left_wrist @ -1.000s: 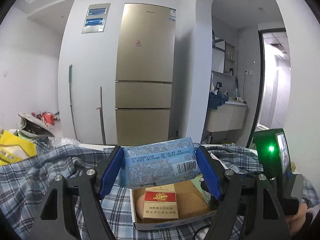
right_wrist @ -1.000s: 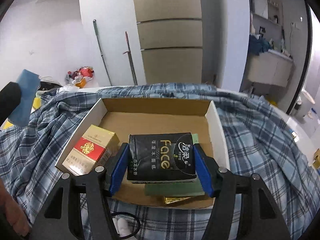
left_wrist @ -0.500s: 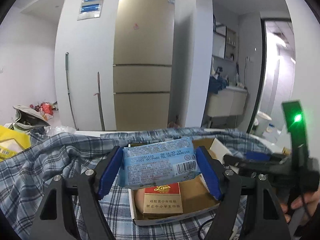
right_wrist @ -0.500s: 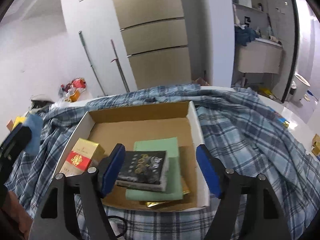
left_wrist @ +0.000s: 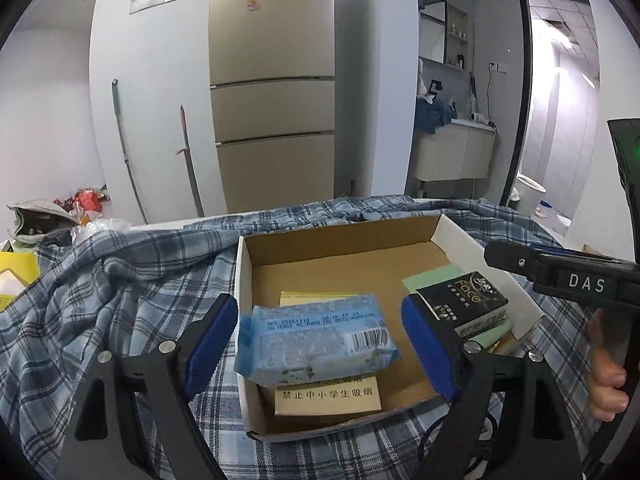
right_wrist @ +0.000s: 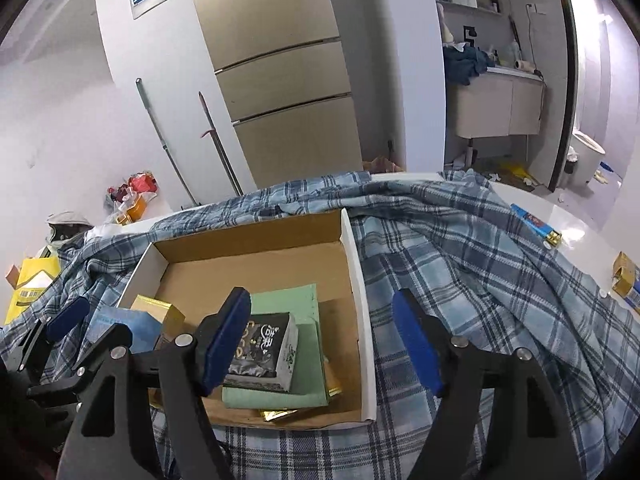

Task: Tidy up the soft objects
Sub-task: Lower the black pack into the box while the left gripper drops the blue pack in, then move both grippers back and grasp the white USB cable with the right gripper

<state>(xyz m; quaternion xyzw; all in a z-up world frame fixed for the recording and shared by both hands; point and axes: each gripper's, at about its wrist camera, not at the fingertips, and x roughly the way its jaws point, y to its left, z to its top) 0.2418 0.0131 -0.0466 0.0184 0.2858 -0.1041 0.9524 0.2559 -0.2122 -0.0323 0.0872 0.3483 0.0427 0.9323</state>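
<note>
A cardboard box lies on a blue plaid cloth. My left gripper is open; a light blue tissue pack sits between its fingers, lying loose on a cigarette carton at the box's front left. My right gripper is open and empty, above the box's right wall. A black "Face" tissue pack lies on a green pad in the box. The right gripper shows in the left wrist view. The left gripper shows at the left of the right wrist view.
The plaid cloth covers the white table. A yellow bag lies at the far left. A blue pen-like item and a gold packet lie on the table at right. A fridge stands behind.
My left gripper lowered over the box, opened and let go of the blue pack. My right gripper, having dropped the black pack earlier, shifted right and back.
</note>
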